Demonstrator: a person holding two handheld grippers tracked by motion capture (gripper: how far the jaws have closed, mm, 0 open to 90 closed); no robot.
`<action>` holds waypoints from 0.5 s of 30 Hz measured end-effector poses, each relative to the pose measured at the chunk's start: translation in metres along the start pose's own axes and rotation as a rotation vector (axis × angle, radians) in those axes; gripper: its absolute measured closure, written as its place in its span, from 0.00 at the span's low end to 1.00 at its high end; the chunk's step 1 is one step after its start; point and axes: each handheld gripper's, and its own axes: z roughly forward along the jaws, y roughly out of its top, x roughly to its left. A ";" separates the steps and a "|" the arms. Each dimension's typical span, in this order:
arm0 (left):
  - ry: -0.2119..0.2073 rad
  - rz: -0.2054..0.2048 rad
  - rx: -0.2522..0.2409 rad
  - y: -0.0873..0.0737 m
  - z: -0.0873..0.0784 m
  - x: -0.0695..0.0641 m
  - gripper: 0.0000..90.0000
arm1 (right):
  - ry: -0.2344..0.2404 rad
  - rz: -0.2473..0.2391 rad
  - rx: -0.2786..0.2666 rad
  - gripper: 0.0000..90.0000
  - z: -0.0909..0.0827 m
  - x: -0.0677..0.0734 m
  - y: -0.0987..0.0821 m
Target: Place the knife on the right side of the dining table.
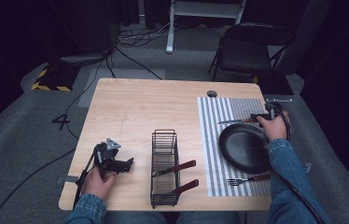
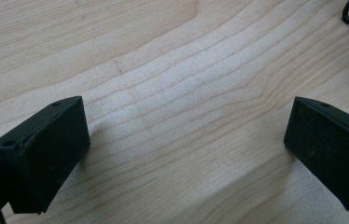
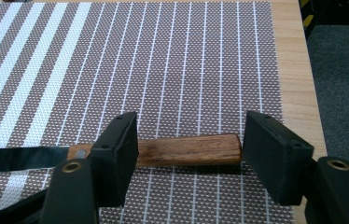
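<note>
The right forearm reaches past the black plate (image 1: 244, 147); its hand-held gripper (image 3: 189, 151) stands released, jaws straddling the knife (image 3: 182, 150) lying on the striped mat (image 3: 116, 60). The left hand-held gripper (image 2: 186, 154) hangs released over the counter (image 2: 172, 70).

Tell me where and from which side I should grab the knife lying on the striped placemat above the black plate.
Grip the knife by its wooden handle, coming down from above with the jaws across its width. It lies flat on the placemat, so only the sides offer purchase, and the blade is thin. The right gripper is open, with its jaws lengthwise along the handle; turning it a quarter would likely seat better.
</note>
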 end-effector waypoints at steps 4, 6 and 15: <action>0.000 0.000 0.000 0.000 0.000 0.000 0.00 | -0.005 0.001 -0.005 0.40 -0.004 -0.001 0.001; 0.000 0.000 0.000 0.000 0.000 0.000 0.00 | -0.006 0.001 -0.010 0.40 -0.007 -0.001 0.002; 0.000 0.001 0.000 0.000 0.000 0.000 0.00 | 0.055 -0.019 -0.034 0.40 -0.010 0.009 0.009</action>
